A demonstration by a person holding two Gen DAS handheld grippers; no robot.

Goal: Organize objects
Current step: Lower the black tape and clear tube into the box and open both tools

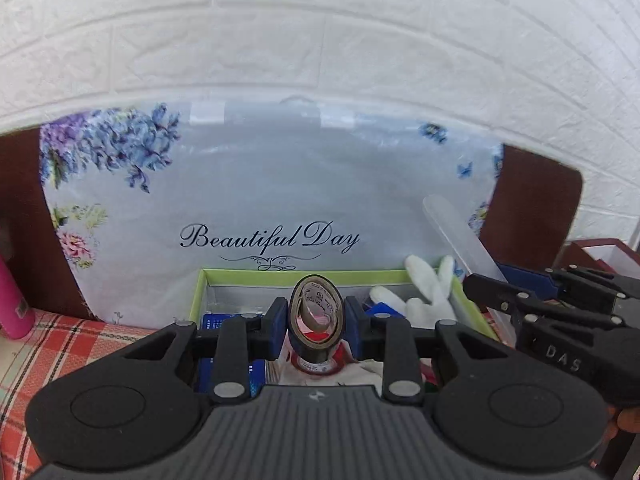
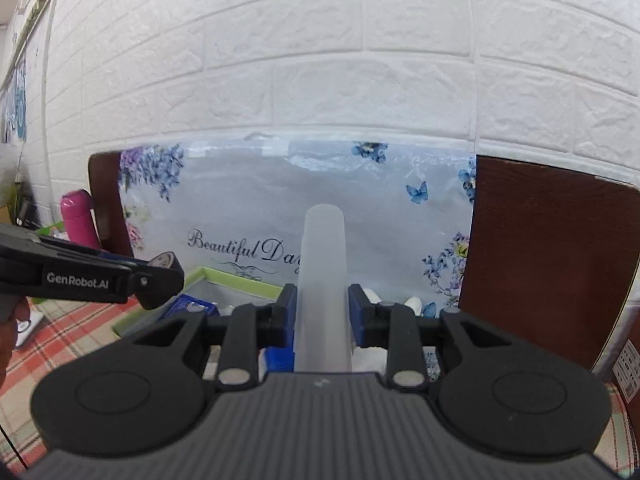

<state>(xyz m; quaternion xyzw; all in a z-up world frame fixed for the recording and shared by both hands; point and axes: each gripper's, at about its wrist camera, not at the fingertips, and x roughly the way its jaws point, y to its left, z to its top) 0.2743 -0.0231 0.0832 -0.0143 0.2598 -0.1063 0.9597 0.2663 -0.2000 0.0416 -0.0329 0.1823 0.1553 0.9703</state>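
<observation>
My left tongs [image 1: 316, 326] are closed on a tape roll [image 1: 317, 320], the blue pads pressing its sides so the ring is squeezed into an upright oval. I hold it above a green-rimmed box [image 1: 304, 274] that stands on a plaid cloth [image 1: 60, 344]. In the box I see blue packets [image 1: 224, 320] and a white glove [image 1: 430, 292]. My right tongs [image 2: 322, 316] are closed on a frosted plastic case [image 2: 324, 280] that sticks out forward past the pads, also above the box. From the left camera the case shows at the right, slanting up over the box's right corner. Behind the box leans a floral bag [image 1: 272, 184] printed "Beautiful Day", against a brown board [image 2: 552, 248] and a white brick wall [image 1: 320, 40]. A pink bottle [image 2: 78, 220] stands left of the bag.
</observation>
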